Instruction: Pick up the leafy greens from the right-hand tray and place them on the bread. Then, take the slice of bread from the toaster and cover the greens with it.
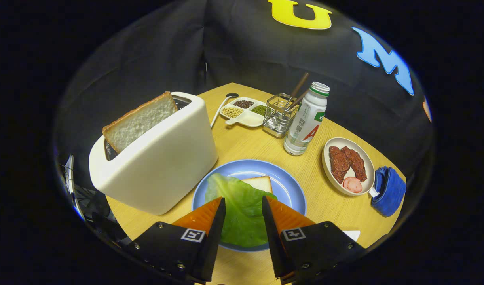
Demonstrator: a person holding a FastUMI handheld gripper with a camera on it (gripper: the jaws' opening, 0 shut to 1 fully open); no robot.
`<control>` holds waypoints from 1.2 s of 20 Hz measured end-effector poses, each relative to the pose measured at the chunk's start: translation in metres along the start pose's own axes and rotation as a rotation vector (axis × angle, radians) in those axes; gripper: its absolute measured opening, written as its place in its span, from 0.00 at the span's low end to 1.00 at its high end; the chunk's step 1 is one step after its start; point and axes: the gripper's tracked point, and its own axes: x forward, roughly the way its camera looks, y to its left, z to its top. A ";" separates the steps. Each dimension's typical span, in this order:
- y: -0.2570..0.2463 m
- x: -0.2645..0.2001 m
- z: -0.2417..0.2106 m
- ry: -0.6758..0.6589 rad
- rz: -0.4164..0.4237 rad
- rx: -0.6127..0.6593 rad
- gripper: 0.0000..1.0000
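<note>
Greens on bread; second slice in toaster.

My gripper [243, 208] hovers with fingers spread, empty, above the leafy greens [240, 209], which lie on the bread [259, 183] on the blue plate [291, 186]. The slice of bread [139, 120] stands in the toaster [162, 162] at 10 o'clock; I would pinch its exposed top edge squarely and lift straight up.

Lighting bright & even, from overhead. Desk [242, 146] well lit, centre sharp. Soft short shadows beside toaster [158, 158] and under blue plate [289, 186]; small glare on toaster top edge & on bottle [307, 122]. Strong fisheye bend: desk edge curves, things toward upper right and lower left of frame stretch & go a bit soft. Cloth wall dark, little detail. Fingers [202, 215] at bottom centre, spread apart, close to lens, slightly soft.
</note>
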 end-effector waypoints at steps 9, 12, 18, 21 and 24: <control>0.002 -0.022 0.007 -0.135 -0.072 0.074 0.57; 0.002 -0.028 0.008 -0.198 -0.149 0.087 0.56; 0.044 -0.052 0.018 -0.433 -0.154 0.172 0.56; 0.068 -0.066 0.024 -0.525 -0.168 0.161 0.56; 0.094 -0.081 0.032 -0.586 -0.151 0.159 0.56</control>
